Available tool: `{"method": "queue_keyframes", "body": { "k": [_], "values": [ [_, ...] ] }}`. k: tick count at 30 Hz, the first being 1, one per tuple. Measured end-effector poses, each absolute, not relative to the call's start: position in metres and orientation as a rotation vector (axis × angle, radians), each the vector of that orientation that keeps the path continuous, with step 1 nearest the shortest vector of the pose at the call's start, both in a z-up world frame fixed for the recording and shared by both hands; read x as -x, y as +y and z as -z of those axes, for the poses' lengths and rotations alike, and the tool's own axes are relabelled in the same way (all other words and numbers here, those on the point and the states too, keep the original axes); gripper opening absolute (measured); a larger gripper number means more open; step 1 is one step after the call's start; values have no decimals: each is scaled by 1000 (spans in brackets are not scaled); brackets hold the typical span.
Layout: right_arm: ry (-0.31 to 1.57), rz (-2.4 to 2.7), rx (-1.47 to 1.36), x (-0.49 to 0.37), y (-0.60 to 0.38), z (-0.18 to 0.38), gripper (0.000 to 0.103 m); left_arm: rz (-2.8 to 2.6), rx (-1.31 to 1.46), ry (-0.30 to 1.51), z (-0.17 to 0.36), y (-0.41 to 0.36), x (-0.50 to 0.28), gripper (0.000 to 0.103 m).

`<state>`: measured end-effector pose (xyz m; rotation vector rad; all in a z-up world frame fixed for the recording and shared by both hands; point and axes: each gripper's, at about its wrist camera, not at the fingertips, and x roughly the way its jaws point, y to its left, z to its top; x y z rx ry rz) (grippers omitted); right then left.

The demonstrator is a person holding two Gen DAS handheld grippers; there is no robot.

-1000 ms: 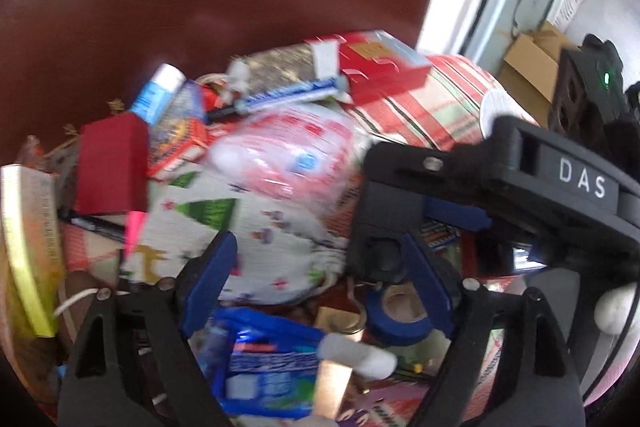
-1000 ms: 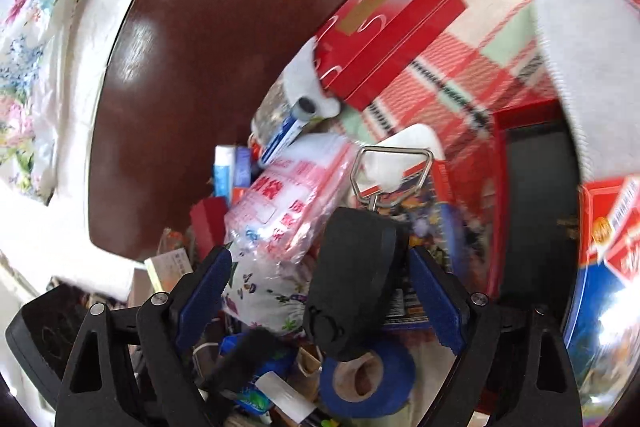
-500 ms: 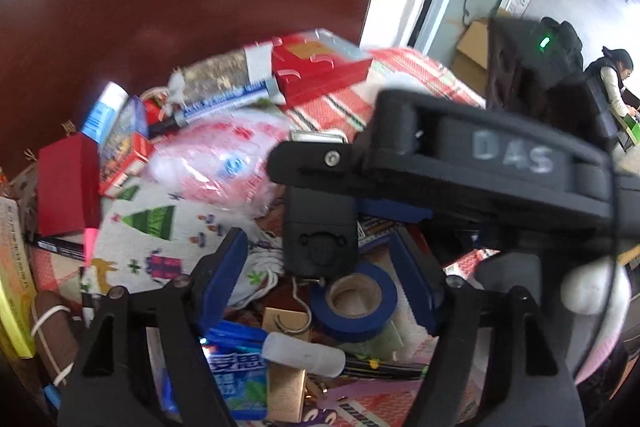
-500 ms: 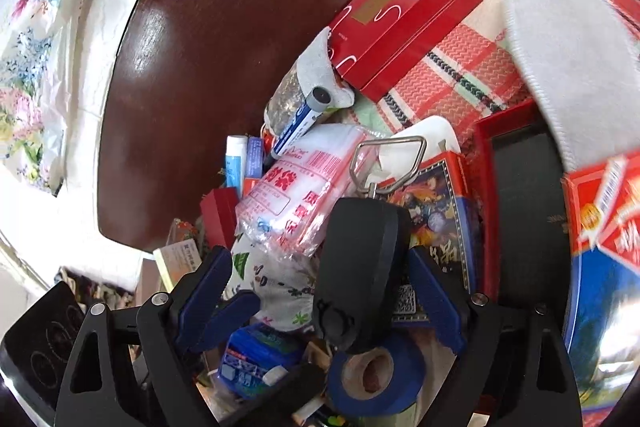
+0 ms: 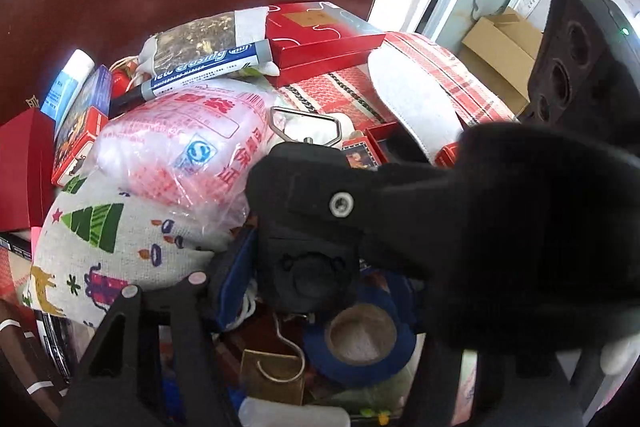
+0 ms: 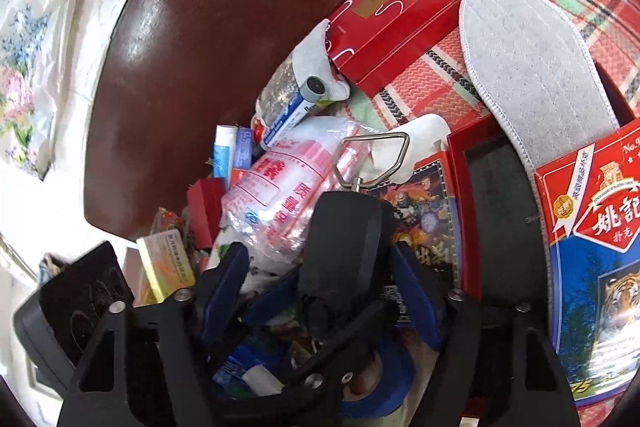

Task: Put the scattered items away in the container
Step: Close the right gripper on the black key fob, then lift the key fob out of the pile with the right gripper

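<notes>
Brown table [image 6: 168,75] – heaped clutter | right gripper [image 6: 320,279] closing around black hanging scale [image 6: 340,247] | left gripper [image 5: 308,267] closing there too | seat pads squarely – avoid blue tape roll [image 5: 360,343].

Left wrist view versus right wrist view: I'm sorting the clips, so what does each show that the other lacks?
Only the left wrist view shows the cardboard box by the wall and the Christmas-print pouch. Only the right wrist view shows the tiger playing-card box and the floral cloth. Both show the black hanging scale, the whiteboard marker and the white insole.
</notes>
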<state>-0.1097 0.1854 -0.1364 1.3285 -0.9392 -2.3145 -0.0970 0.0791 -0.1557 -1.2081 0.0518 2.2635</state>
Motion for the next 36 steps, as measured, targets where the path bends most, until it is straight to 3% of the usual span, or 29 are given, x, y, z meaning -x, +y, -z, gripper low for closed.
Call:
{"method": "queue_keyframes", "body": {
  "k": [2,4,11,17,19,28,31,36],
  "values": [
    [-936,2326,-1331,108,187,136,70,-2267,1205,76,157,81,97,59],
    [-907,2349,-1342,107,185,135,68,-2290,1208,102,156,81,97,51],
    [-889,2378,-1374,106,190,136,53,-2294,1185,116,157,78,98,50],
    [-909,2362,-1415,112,191,137,59,-2262,1169,98,158,71,95,50],
    [-800,2377,-1460,121,179,132,67,-2253,1172,56,158,67,97,50],
    [-264,2378,-1635,147,145,125,67,-2241,1155,15,158,62,100,51],
    [-211,2371,-1660,147,149,123,61,-2236,1144,3,156,63,98,51],
    [-283,2452,-1645,129,154,112,57,-2206,1136,-47,146,56,92,50]
  ]
}}
